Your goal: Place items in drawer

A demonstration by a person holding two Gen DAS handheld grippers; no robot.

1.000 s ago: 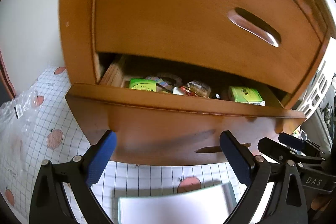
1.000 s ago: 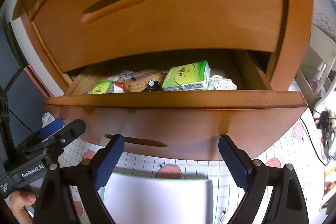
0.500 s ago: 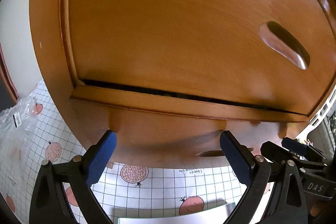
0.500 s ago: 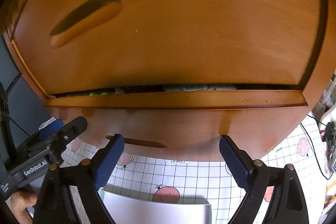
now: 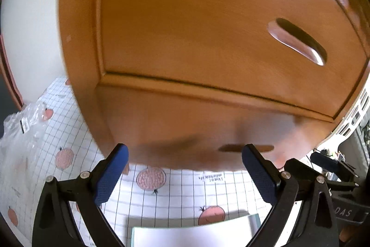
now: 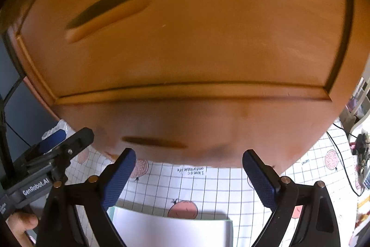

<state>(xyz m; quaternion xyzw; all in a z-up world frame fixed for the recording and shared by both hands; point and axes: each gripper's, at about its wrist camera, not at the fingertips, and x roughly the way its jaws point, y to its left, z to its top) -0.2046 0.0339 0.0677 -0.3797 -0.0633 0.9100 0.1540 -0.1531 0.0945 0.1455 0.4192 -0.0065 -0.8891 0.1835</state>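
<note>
Lower drawer (image 5: 208,122) fully closed, contents hidden, open a second ago, left gripper (image 5: 185,177) and right gripper (image 6: 188,177) jaws spread, empty.

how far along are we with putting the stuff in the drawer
Nearly finished, it seems. Done: the lower drawer sits pushed in, with only a thin seam under the upper drawer and no contents showing. In hand: nothing; the left gripper and right gripper are both open and empty at its front. Left: probably just backing away; a white tray lies below.
</note>
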